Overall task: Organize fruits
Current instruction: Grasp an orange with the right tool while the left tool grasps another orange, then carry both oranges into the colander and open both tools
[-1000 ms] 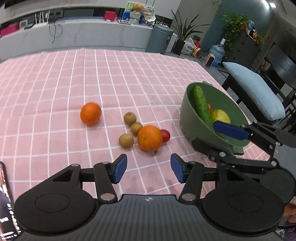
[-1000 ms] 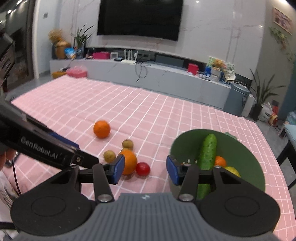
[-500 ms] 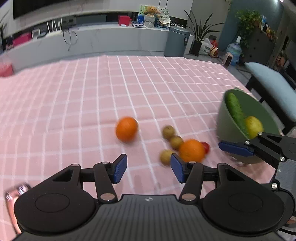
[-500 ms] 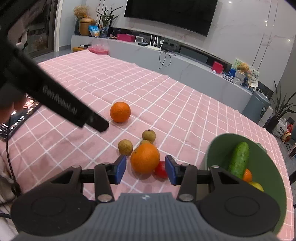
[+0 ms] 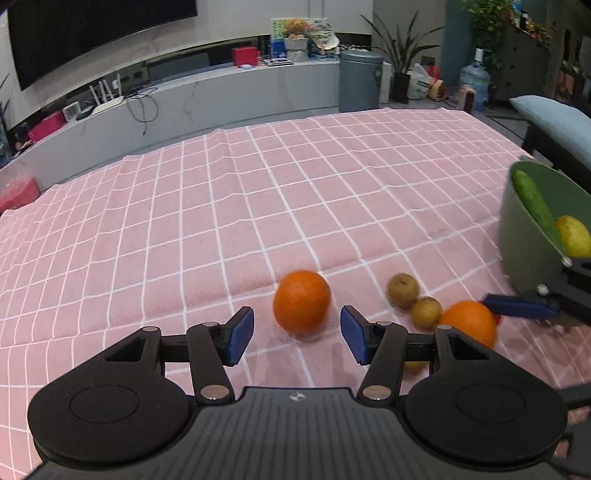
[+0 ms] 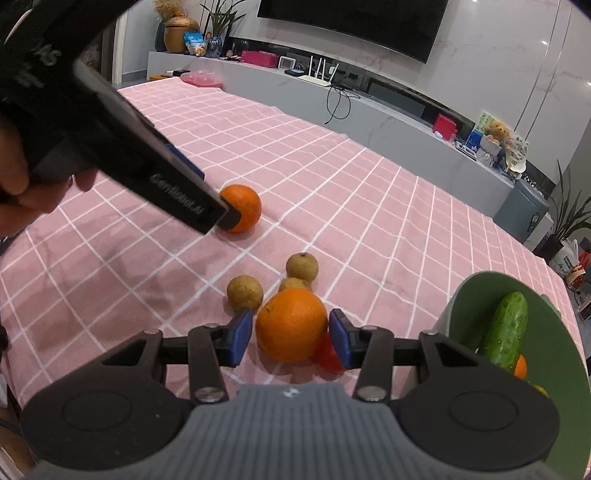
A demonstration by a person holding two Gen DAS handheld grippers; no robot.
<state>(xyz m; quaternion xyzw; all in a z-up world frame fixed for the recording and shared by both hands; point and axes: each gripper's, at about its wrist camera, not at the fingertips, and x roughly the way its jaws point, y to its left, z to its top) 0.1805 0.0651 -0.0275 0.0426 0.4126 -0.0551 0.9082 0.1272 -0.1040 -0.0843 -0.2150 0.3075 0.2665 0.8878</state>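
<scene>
Both pairs of fingers are part open and hold nothing, each around an orange (image 5: 301, 302) (image 6: 291, 324) without touching, so closing off-centre could roll it away.

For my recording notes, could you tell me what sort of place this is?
Most likely a home living room: a large wall-mounted television hangs over a long low media counter, potted plants stand by the wall, and a pink checked tablecloth covers the table.
</scene>
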